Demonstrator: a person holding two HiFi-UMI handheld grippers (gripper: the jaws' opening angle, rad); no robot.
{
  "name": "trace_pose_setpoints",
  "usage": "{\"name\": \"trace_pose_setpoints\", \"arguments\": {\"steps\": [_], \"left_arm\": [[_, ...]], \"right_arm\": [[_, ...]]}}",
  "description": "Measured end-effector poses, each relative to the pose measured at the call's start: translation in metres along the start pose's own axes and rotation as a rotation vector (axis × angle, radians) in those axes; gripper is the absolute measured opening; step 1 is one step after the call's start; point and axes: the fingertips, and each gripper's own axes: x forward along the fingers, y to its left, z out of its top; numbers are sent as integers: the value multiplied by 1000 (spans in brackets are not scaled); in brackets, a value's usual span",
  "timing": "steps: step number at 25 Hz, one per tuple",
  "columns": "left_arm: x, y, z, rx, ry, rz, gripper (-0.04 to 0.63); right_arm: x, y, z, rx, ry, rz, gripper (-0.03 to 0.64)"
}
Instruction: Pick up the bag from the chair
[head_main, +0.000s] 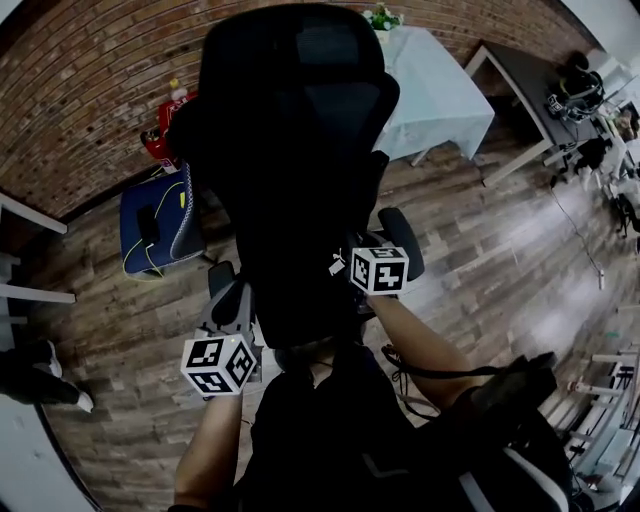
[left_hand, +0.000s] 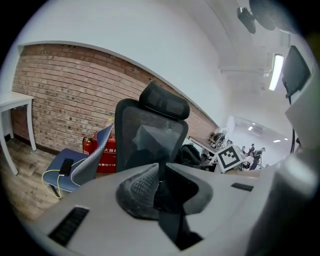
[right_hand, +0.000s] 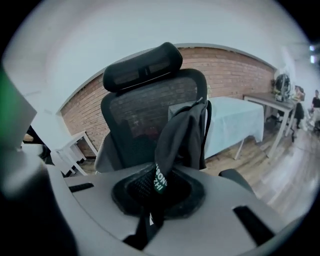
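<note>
The bag (right_hand: 182, 135), dark with a green label printed in white, hung in front of the mesh back of the black office chair (head_main: 290, 120). Its upper fabric ran down into the right gripper (right_hand: 155, 187), whose jaws were clenched on it right at the label. What the bag held could not be seen, since only folded cloth and a strap showed. Whether its bottom touched the seat could not be told either, because in the head view black bag and black chair merged.

The left gripper (left_hand: 159, 189) was level with the seat's left edge. Its jaws were drawn in on a dark fold of cloth, seemingly the same bag, with a grey peak of fabric standing up just beyond the pads.

Left of the office chair, near the brick wall (head_main: 90, 110), stood a blue chair (head_main: 185, 215). A phone (head_main: 148, 225) lay on the middle of its seat, and a yellow cable (head_main: 135, 262) trailed off the front edge. A red extinguisher cabinet (left_hand: 102, 152) stood behind it against the wall. A table (head_main: 440, 95) under a pale cloth stood beyond the headrest, with flowers (head_main: 382, 17) at its far edge.
</note>
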Motion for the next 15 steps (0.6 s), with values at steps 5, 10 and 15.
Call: {"name": "trace_pose_setpoints", "arguments": {"steps": [5,10,15], "left_arm": [[2,-7,13,28,-30,-39,33],[4,-20,26,51,-57,-62,12],[1,-37,46,96,-93,-67,11]], "right_arm": [[-44,9,17,-45,-35,-18,32],[-91,25,38,-92,-79,15,32],[-132,43,61,-136,-125,65,32]]}}
